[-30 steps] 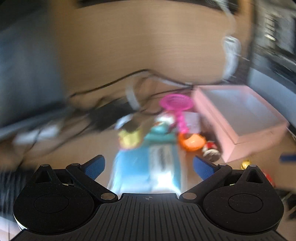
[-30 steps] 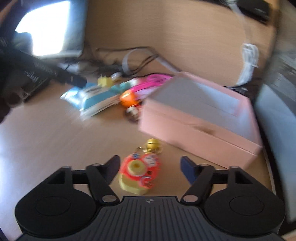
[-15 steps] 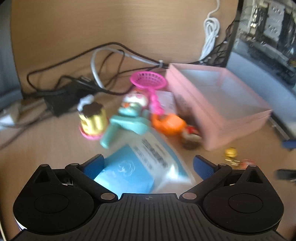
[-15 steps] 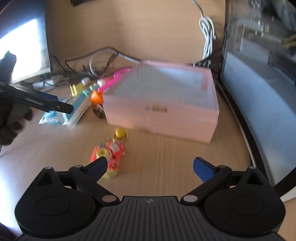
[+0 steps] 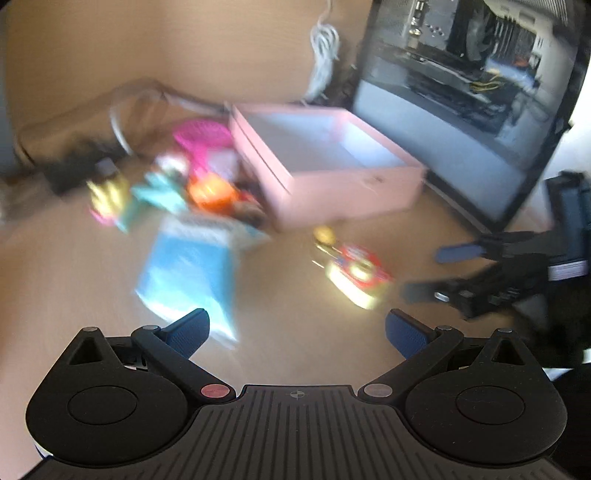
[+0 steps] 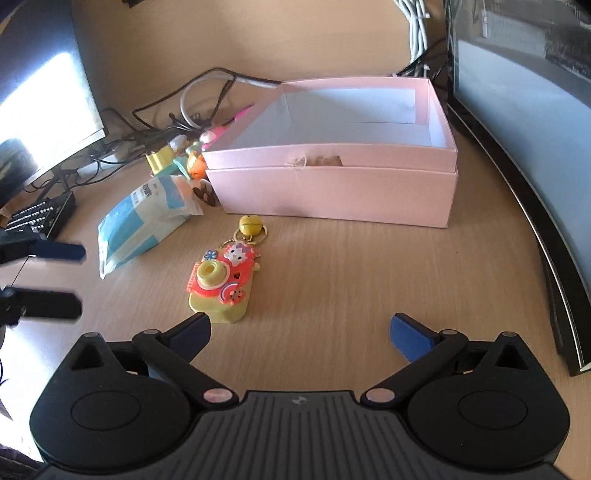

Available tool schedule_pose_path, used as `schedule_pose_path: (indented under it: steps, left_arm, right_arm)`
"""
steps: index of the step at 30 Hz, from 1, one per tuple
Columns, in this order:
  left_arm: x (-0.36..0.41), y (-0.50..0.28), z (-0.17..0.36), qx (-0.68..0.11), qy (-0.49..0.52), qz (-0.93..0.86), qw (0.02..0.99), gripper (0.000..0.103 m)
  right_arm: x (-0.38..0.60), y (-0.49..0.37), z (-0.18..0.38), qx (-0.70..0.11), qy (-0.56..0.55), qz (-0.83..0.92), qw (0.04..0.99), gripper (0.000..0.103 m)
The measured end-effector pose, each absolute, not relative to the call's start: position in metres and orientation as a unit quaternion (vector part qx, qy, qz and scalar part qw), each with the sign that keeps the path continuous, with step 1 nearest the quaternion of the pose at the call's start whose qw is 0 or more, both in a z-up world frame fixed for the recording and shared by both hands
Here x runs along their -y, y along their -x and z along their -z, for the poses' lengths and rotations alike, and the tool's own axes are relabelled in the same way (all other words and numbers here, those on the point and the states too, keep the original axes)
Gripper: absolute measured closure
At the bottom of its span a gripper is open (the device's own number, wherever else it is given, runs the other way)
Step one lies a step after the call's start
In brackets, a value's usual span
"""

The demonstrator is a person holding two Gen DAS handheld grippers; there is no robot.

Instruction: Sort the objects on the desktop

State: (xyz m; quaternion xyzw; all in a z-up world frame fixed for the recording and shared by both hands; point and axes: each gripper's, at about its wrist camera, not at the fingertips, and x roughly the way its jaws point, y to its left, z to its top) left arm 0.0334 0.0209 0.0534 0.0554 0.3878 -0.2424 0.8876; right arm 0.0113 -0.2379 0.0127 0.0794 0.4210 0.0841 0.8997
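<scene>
An open pink box (image 6: 332,184) stands on the wooden desk, also in the blurred left wrist view (image 5: 343,188). A red and yellow toy camera keychain (image 6: 221,286) with a gold bell (image 6: 250,224) lies in front of it, just ahead of my open, empty right gripper (image 6: 299,328). A blue tissue pack (image 6: 144,221) lies to its left, also in the left wrist view (image 5: 192,273). Small toys (image 6: 184,155) cluster at the box's left. My left gripper (image 5: 297,328) is open and empty above the desk.
Cables (image 6: 192,99) run behind the toys. A monitor (image 6: 44,110) and a keyboard (image 6: 40,218) are at the left. A dark PC case (image 6: 524,129) borders the right side. White cables (image 6: 415,26) hang on the back wall.
My right gripper has drawn nearer to the keychain and the box. My left gripper has pulled back from the tissue pack and swung right; its view is blurred by motion.
</scene>
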Motion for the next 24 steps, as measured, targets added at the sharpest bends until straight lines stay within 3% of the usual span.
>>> schedule_pose_path:
  steps: [5,12,14,15,18,20,24]
  left_arm:
    - [0.0,-0.054,-0.041,-0.384,-0.165,0.128,0.899,0.0]
    - [-0.007,-0.119,-0.019,-0.437,-0.101,0.051,0.892,0.0]
    - [-0.009,-0.123,-0.018,-0.44,-0.084,0.045,0.893,0.008]
    - [-0.008,-0.123,-0.018,-0.442,-0.083,0.044,0.892,0.028]
    - [-0.007,-0.114,-0.019,-0.437,-0.081,0.051,0.894,0.044]
    - [-0.008,-0.097,-0.024,-0.433,-0.078,0.05,0.897,0.045]
    - [-0.014,-0.049,-0.026,-0.455,-0.078,0.073,0.884,0.042]
  right_arm:
    - [0.237,-0.01,-0.012,-0.419,-0.079,-0.085,0.9,0.0]
    - [0.23,-0.008,-0.013,-0.414,-0.038,-0.084,0.905,0.0]
    - [0.224,0.0,-0.018,-0.389,-0.023,-0.088,0.917,0.0]
    - [0.22,0.003,-0.021,-0.38,-0.018,-0.096,0.92,0.0]
    - [0.208,0.007,-0.029,-0.361,-0.005,-0.109,0.926,0.0]
    - [0.2,0.004,-0.03,-0.355,0.008,-0.106,0.929,0.001]
    - [0.191,-0.01,-0.028,-0.362,0.009,-0.102,0.927,0.015]
